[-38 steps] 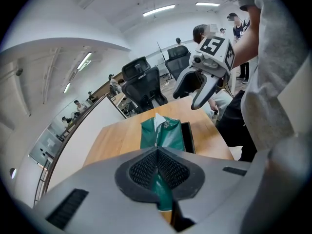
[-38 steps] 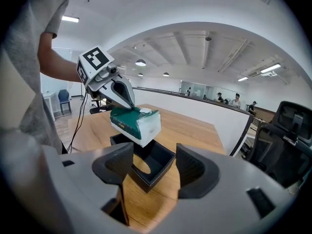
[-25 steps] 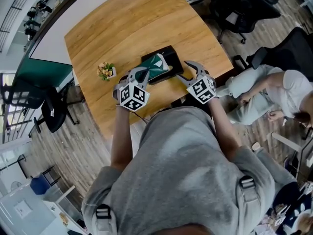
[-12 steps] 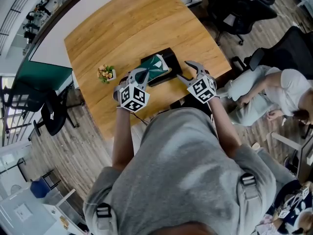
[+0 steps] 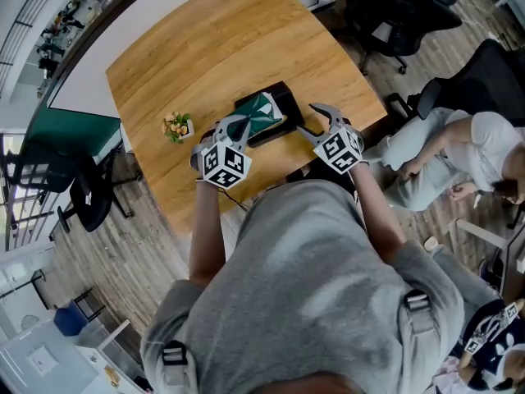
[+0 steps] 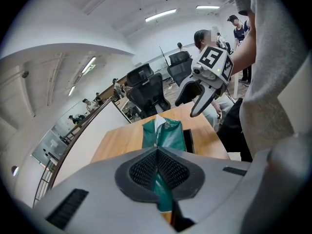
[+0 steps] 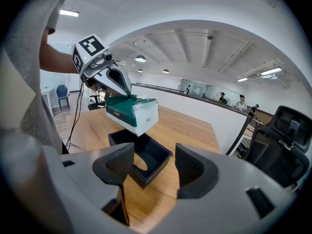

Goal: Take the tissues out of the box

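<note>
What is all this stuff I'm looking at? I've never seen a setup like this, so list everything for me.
table: one, light wood, middle of the room
box: one, black, open, on the table near the person
tissue pack: one, green and white, held in the air above the box
small plant: one, green with pale flowers, on the table to the left of the box
office chairs: several, black, around the table
seated person: one, pale clothes, to the right of the table
grey shirt: one, on the person holding the claws
left claw: one, grey, shut on the tissue pack
right claw: one, grey, open and empty, near the box
</note>
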A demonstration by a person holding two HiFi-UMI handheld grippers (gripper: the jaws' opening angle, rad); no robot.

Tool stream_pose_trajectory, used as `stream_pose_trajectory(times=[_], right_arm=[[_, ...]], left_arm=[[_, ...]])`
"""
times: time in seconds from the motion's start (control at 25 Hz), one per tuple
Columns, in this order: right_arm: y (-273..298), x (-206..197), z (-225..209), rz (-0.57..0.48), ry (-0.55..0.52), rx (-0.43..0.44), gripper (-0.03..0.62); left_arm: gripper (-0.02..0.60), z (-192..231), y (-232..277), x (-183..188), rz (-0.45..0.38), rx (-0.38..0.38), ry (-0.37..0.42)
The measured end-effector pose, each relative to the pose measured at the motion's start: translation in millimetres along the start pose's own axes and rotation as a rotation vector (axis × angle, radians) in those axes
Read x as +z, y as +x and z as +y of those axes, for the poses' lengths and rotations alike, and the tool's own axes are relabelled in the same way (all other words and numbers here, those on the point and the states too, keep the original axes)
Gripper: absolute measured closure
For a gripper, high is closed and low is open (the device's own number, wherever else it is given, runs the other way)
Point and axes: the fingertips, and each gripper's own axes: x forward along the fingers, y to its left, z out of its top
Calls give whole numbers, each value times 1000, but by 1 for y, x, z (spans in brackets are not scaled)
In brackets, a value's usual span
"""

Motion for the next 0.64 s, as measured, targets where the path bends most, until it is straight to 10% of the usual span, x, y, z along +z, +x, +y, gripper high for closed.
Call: stream_pose_trajectory(times=[0.64], right_arm=[[1, -7, -9, 18, 3, -6, 329]], left_arm=[[561, 0, 13, 4, 4, -20, 13]])
